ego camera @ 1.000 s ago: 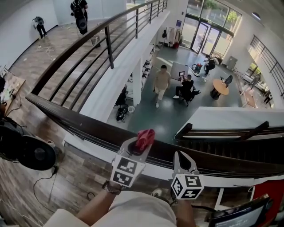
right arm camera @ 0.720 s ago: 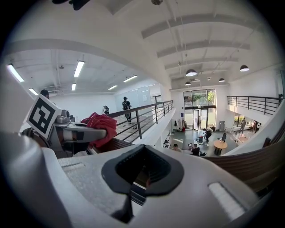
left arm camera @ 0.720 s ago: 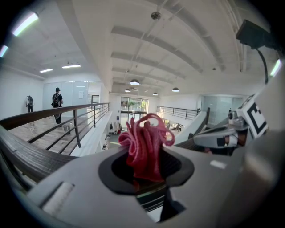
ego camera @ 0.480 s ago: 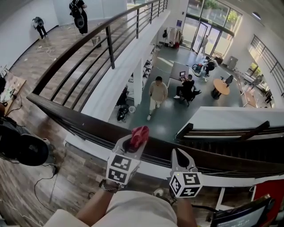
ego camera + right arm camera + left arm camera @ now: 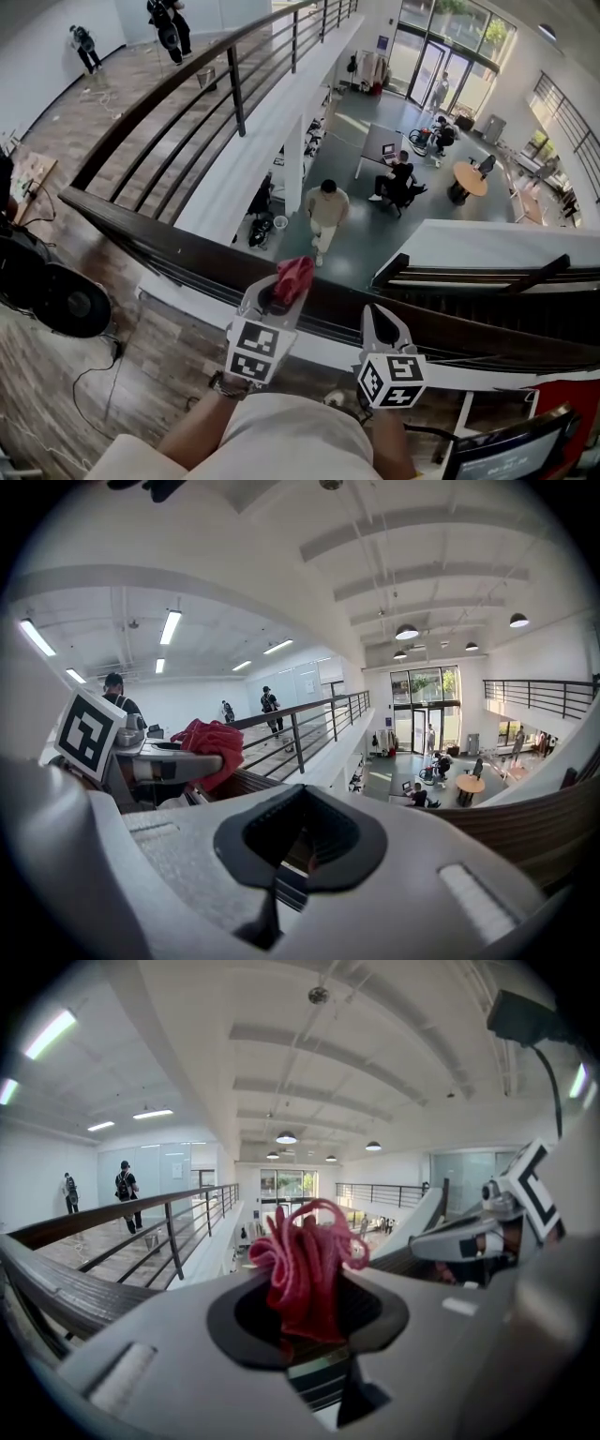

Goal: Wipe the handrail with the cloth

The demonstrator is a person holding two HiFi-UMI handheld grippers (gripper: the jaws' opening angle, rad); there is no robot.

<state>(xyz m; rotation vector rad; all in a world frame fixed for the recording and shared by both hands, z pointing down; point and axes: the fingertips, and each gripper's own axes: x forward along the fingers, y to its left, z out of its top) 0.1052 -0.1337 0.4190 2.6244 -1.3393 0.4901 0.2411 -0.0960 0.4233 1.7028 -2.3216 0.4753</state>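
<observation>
A dark brown wooden handrail (image 5: 169, 246) crosses the head view from left to lower right. My left gripper (image 5: 281, 289) is shut on a bunched red cloth (image 5: 294, 274), held over the rail's top; I cannot tell whether it touches. The left gripper view shows the cloth (image 5: 305, 1265) sticking up between the jaws, with the rail (image 5: 56, 1288) at the left. My right gripper (image 5: 378, 315) hovers just right of it, before the rail, shut and empty. In the right gripper view, the cloth (image 5: 204, 744) appears at the left and the handrail (image 5: 525, 822) at the right.
Beyond the rail is a drop to a ground-floor hall where a person (image 5: 325, 211) walks and others sit at a desk. A second railing (image 5: 234, 84) runs away along the wooden walkway. A black round device (image 5: 70, 302) with cables lies on the floor at left.
My left gripper with the cloth has shifted slightly left and further over the rail. The right gripper has hardly moved. The person below has walked closer.
</observation>
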